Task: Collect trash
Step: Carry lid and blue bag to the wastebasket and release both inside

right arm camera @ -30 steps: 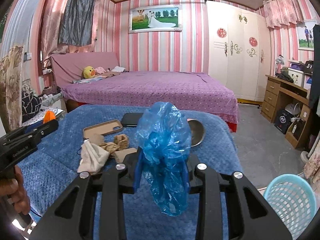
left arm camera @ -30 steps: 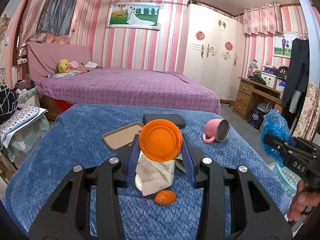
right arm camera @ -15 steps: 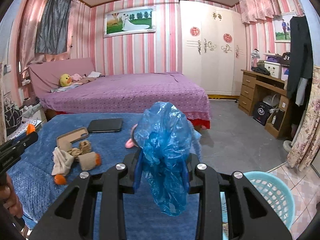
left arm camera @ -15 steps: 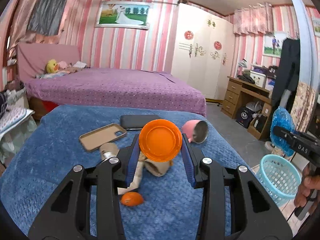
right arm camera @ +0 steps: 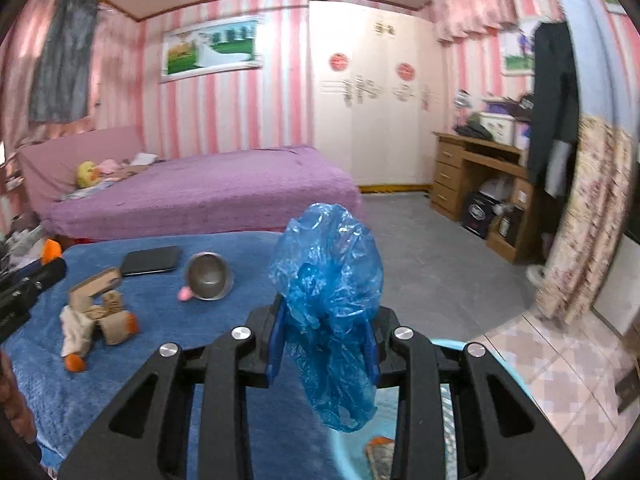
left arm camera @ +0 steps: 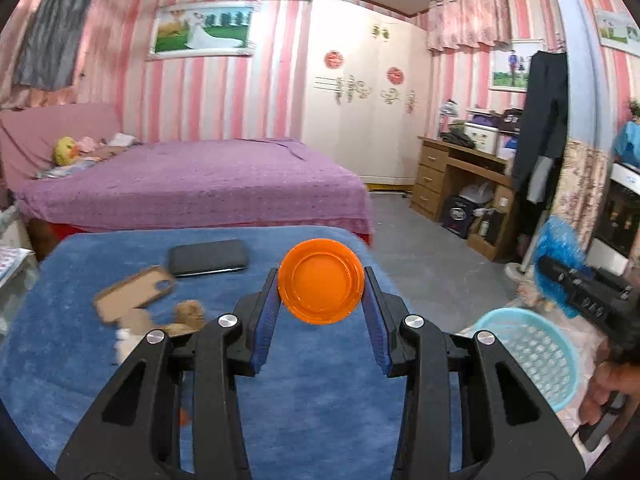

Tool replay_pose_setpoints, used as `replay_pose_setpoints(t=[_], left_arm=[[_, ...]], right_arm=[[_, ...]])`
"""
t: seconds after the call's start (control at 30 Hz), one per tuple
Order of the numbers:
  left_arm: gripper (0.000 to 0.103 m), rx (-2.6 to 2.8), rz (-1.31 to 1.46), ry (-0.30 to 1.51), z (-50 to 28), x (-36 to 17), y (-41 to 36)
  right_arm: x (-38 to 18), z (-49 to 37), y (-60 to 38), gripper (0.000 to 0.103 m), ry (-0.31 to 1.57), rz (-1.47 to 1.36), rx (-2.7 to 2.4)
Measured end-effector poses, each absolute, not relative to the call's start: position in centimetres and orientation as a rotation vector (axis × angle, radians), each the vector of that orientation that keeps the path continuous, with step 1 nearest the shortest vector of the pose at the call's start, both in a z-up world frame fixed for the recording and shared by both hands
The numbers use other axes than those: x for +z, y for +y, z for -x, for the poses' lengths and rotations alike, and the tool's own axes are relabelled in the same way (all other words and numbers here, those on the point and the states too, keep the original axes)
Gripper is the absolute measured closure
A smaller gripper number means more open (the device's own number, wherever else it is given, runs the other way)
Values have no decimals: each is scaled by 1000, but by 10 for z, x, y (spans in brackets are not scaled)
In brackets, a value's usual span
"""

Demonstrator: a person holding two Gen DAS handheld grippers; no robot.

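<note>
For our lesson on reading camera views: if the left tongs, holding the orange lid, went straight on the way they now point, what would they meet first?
Probably the blue blanket near its far edge, just past the orange lid in the left tongs; depth is unclear, so they might clear it and reach the grey floor.

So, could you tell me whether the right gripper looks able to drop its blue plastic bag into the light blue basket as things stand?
Probably yes. The right gripper, jaws shut on the blue plastic bag, is right above the light blue basket, and nothing lies between bag and rim.
</note>
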State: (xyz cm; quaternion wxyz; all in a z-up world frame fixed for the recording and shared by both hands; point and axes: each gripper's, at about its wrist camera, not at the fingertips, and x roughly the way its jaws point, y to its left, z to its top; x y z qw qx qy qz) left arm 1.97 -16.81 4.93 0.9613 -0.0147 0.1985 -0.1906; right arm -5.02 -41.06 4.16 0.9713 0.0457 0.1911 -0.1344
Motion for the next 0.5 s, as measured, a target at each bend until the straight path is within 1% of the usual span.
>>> replay_pose_setpoints(t=[0.2, 0.5], left_arm=[[64, -542, 19, 415, -9, 51, -236], [64, -671, -13, 470, -1, 30, -327]], right_arm=[[32, 68, -475, 70, 420, -189, -394], [24, 81, -508, 69, 427, -247, -408]])
